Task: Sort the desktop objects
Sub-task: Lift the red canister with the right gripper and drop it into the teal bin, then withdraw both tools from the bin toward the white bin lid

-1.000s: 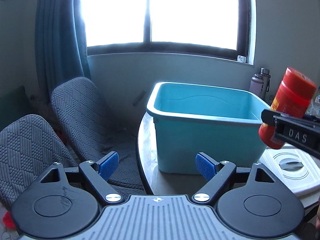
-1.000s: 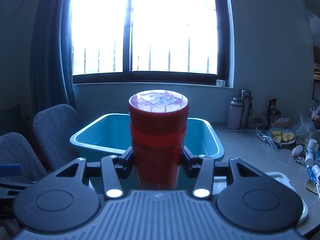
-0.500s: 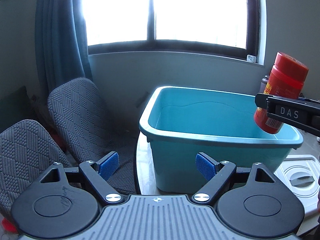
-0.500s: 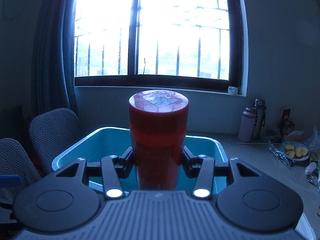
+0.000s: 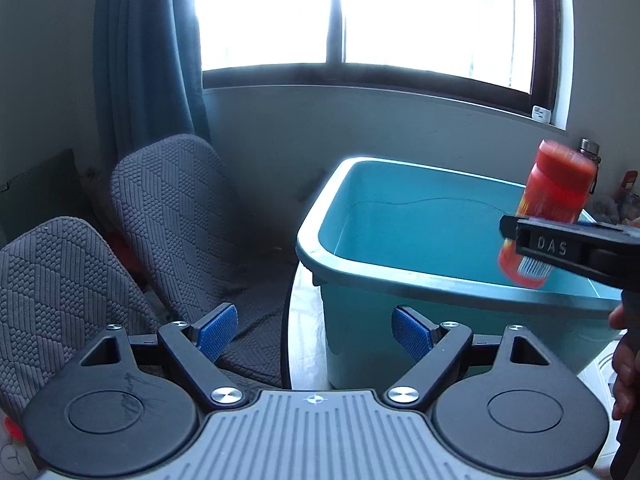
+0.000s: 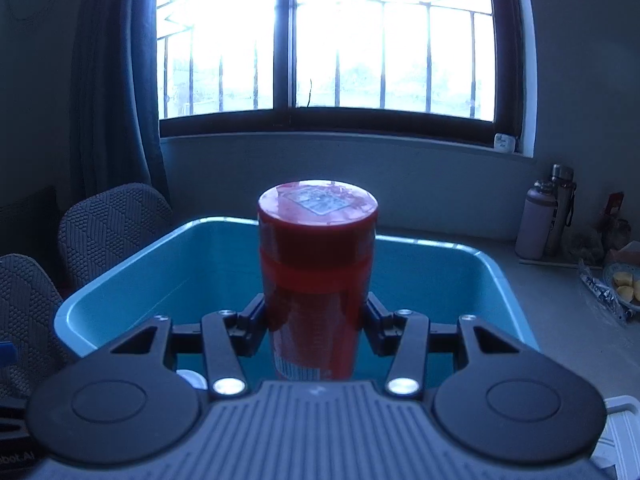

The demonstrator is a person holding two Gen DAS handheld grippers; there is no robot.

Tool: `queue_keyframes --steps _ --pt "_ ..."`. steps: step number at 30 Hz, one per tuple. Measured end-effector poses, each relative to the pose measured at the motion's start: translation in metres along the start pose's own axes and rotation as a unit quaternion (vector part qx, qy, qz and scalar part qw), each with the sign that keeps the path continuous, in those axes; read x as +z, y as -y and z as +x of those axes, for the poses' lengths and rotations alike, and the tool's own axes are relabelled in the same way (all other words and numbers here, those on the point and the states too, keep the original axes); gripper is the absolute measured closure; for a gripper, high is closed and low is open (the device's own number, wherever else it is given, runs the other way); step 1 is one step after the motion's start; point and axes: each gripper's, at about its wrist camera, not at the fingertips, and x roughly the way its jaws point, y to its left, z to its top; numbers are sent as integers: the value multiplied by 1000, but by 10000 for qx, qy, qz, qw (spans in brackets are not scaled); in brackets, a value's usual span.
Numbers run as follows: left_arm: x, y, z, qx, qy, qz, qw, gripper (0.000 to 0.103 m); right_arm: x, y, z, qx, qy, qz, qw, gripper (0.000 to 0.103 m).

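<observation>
Teal bin (image 6: 496,276): open top, interior largely bare; one small white object (image 6: 192,378) low at near left wall.
Red jar (image 6: 318,280): clamped in right tongs (image 6: 316,320), above the bin opening.
Left tongs (image 5: 314,330): spread wide, nothing between; bin's near wall directly ahead.
Two chairs (image 5: 168,208): crowd the surface (image 5: 304,320) edge, left.
Bottles (image 6: 548,212), bowl (image 6: 624,284): far right, apart from bin.

2 wrist fisheyes close behind their jaws, facing the window (image 6: 328,40), both sharing the teal bin (image 5: 400,216).
</observation>
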Motion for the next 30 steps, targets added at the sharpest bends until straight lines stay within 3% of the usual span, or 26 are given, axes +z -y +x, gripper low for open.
queue_keyframes --steps 1,3,15,24,30 --pt "0 0 2 5 -6 -15 10000 17 -1 0 3 -10 -27 -25 10000 27" --pt "1 1 6 16 -20 -34 10000 17 -3 -1 2 -115 95 -83 9999 11" --pt "-11 -6 2 -81 -102 -41 9999 17 -12 2 -15 -165 121 53 9998 11" --pt "-21 -3 -33 -349 -93 232 9991 17 -21 4 -63 -440 47 220 9988 11" --pt "-43 3 -61 -473 -342 431 9974 17 -42 5 -101 -619 -186 355 9973 11"
